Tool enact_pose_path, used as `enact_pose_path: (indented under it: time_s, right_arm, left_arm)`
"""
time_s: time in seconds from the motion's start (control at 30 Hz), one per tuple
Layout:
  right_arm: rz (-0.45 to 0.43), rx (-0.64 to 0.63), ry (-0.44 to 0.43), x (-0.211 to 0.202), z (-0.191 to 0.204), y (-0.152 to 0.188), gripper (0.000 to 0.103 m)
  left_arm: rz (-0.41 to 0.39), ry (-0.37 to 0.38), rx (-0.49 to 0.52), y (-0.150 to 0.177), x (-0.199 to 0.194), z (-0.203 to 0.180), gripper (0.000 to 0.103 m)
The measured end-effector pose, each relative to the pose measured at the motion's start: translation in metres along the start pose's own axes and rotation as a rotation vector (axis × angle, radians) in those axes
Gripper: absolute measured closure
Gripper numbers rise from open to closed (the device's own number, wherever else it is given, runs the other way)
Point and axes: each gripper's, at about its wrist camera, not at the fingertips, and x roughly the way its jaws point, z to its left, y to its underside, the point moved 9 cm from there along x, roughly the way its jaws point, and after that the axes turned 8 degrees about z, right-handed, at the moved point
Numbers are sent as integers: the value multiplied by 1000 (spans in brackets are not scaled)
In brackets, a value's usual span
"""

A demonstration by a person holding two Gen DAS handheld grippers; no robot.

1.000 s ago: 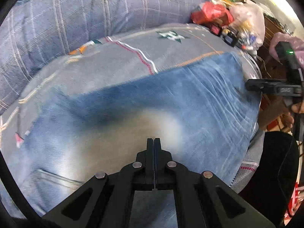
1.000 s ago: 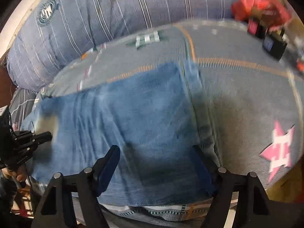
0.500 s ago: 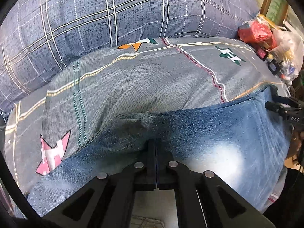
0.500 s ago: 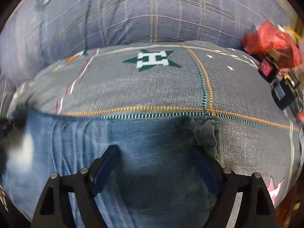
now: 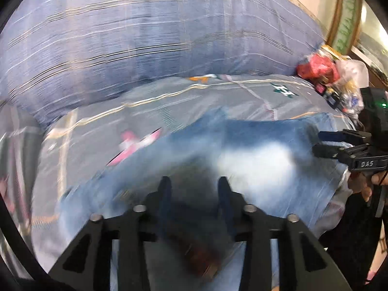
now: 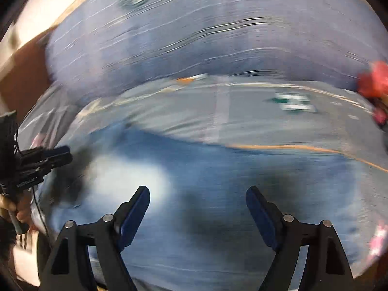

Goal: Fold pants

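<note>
Pants [image 5: 254, 155] lie folded on the bed [image 5: 169, 101]; my left claw [image 5: 194, 189] has just been opening, nothing between, right claw [image 6: 197, 201] wide apart. Next: grab an edge, fold again.

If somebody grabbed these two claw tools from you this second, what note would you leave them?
Left gripper: jaws have just been opening, nothing between them.
Right gripper: open wide, empty.
Jeans: lying flat across the patterned bedsheet, in front of the big plaid pillow. The picture is blurred, so the layers cannot be counted.
Done: the jeans lie let go.
Left: probably check the edges and fold again if needed.
</note>
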Motion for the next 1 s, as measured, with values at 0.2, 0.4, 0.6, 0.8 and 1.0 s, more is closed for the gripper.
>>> enact_pose_path:
  time_s: [0.2,0.4,0.6,0.8,1.0]
  right_arm:
    - [72,-107,4,70,66,9,16]
    - [52,-81,49,72,79,2,11]
    - [1,-134,106,45,102,12,11]
    - [64,-199,255,67,101,37,11]
    - [57,-116,203,67,88,41,10]
  left_arm:
    - [-7,5,-75,48,15,35,46]
    - [17,-29,-79,32,4,32,46]
    - [-26,-50,-127,40,-15,42,44]
    - [27,-40,-167,60,5,49,43]
    - [33,-49,-165,60,8,47,41]
